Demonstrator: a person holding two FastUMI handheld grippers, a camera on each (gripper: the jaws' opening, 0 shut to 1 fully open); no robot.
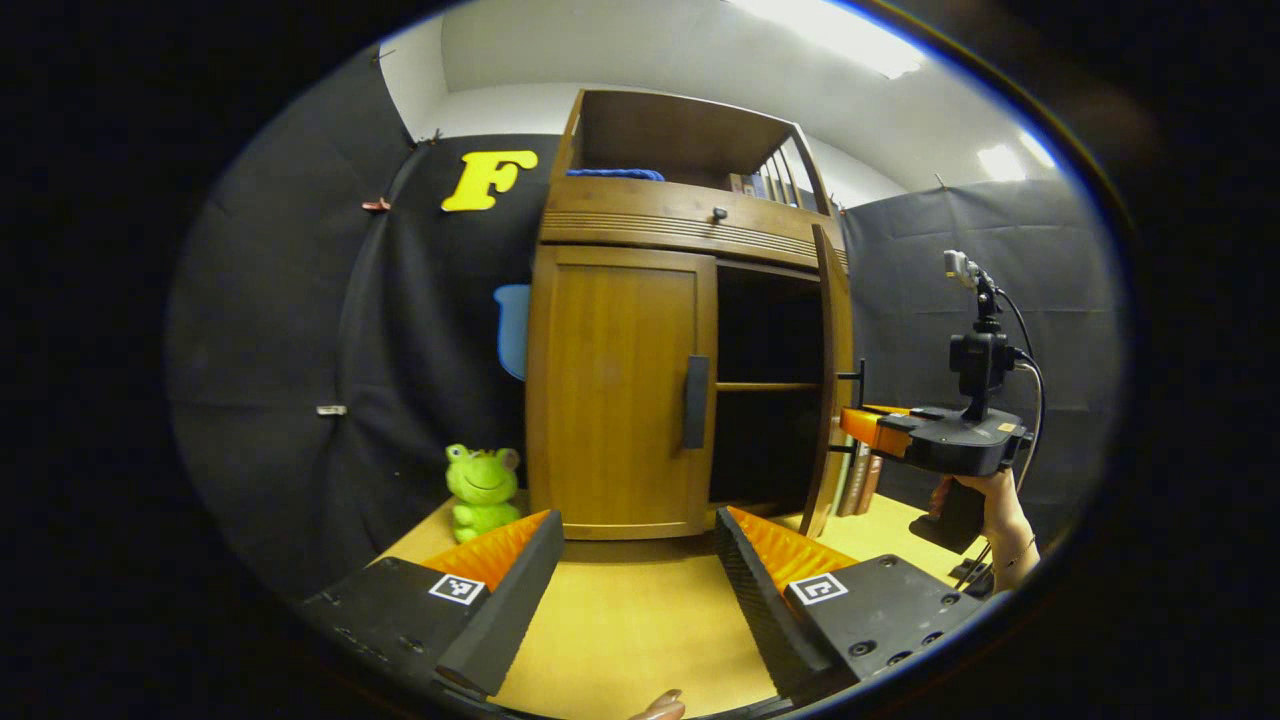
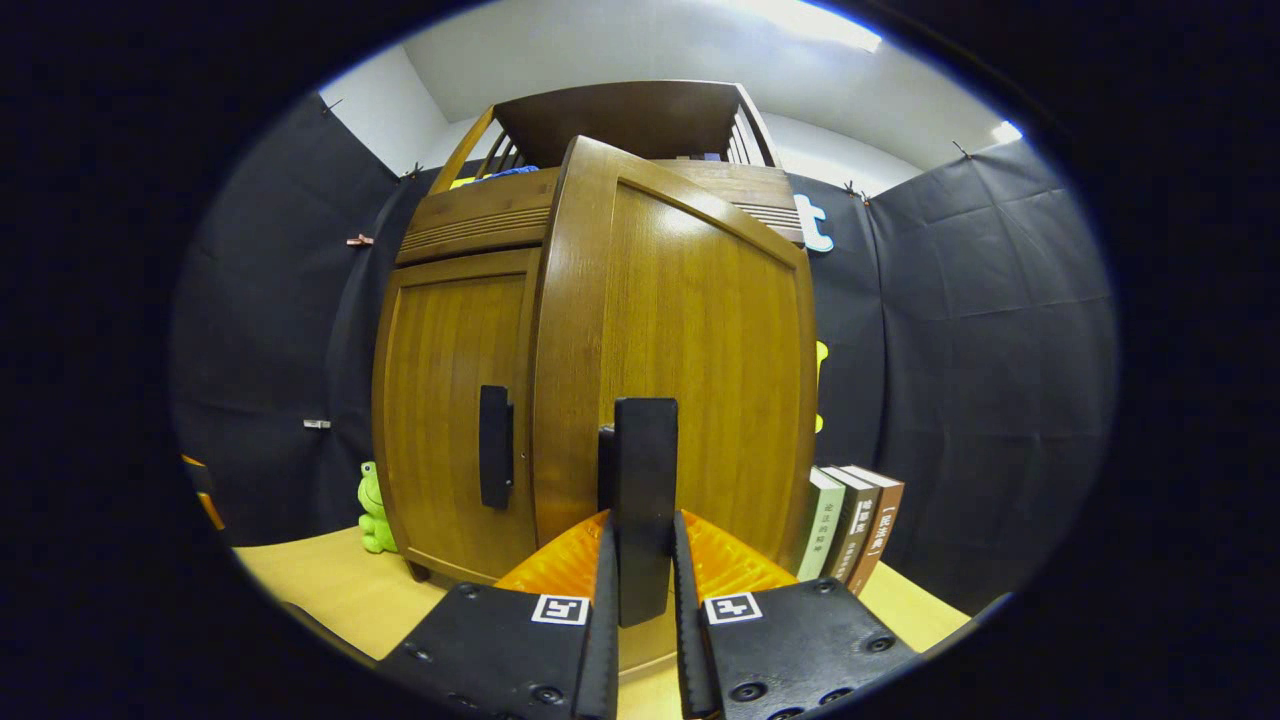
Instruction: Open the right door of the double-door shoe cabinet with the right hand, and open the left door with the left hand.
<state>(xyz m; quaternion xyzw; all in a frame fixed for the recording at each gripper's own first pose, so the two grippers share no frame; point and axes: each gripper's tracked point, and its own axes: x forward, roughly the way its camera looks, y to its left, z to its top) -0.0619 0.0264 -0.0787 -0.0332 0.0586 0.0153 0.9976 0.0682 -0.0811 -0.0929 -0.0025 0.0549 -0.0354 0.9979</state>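
At centre frame, the right gripper (image 2: pixel 641 560) pinches the black bar handle (image 2: pixel 644 500) of the swung-open right wooden cabinet door (image 2: pixel 700 350). The left gripper (image 1: pixel 635 560) is spread wide, low in frame, facing the closed left wooden door (image 1: pixel 615 390).

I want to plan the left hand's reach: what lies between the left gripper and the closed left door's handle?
Just bare tabletop between the left gripper and the left door's handle, seen in the left gripper view.
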